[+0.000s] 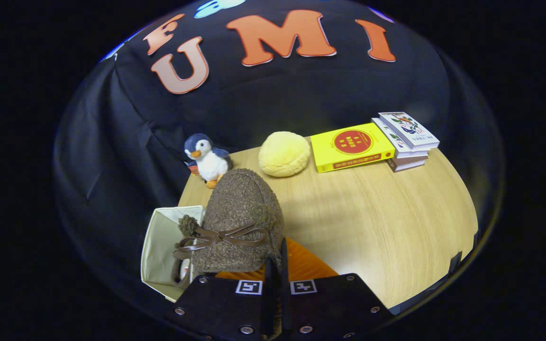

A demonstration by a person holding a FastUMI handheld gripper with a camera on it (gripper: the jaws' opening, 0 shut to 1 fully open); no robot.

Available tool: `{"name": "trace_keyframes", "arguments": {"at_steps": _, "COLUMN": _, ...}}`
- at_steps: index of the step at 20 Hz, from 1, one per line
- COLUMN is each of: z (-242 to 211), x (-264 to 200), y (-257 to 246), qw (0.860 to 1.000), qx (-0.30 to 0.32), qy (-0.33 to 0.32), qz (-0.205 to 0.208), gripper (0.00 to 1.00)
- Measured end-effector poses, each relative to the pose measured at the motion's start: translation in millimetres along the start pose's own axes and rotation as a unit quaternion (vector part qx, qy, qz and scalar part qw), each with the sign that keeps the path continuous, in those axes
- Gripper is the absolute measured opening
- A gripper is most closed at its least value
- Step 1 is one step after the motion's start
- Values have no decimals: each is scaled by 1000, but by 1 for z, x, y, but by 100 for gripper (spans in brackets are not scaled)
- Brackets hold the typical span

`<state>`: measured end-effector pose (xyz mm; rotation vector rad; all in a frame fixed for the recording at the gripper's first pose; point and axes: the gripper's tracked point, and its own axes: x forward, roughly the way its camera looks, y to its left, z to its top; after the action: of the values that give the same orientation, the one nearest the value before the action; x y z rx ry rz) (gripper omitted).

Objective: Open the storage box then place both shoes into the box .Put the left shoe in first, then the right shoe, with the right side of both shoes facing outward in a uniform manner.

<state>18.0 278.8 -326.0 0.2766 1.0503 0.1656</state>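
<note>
A brown fuzzy shoe [242,218] with a leather bow hangs just ahead of my fingers, its toe pointing away from me. My gripper [277,258] is nearly closed, and the two fingers pinch the shoe's rear edge on its right side. The open cream fabric storage box [159,246] sits below and to the left of the shoe, at the table's left edge. The shoe hides part of the box's opening, and what lies inside is hard to make out. An orange ribbed surface [308,265] shows under the shoe, right of the fingers.
The wooden table [386,213] stretches ahead and to the right. Along its far edge stand a penguin plush [205,161], a round yellow plush [284,154], a yellow book [351,147] and a small stack of books [408,137].
</note>
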Motion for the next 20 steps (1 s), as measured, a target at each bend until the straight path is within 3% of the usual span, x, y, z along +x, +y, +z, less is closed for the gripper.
{"name": "trace_keyframes", "arguments": {"at_steps": 9, "z": -26, "x": 19, "y": 124, "qw": 998, "qx": -30, "qy": 28, "qz": 38, "gripper": 7}}
{"name": "trace_keyframes", "arguments": {"at_steps": 20, "z": -92, "x": 62, "y": 138, "qw": 995, "qx": -48, "qy": 89, "qz": -24, "gripper": 10}}
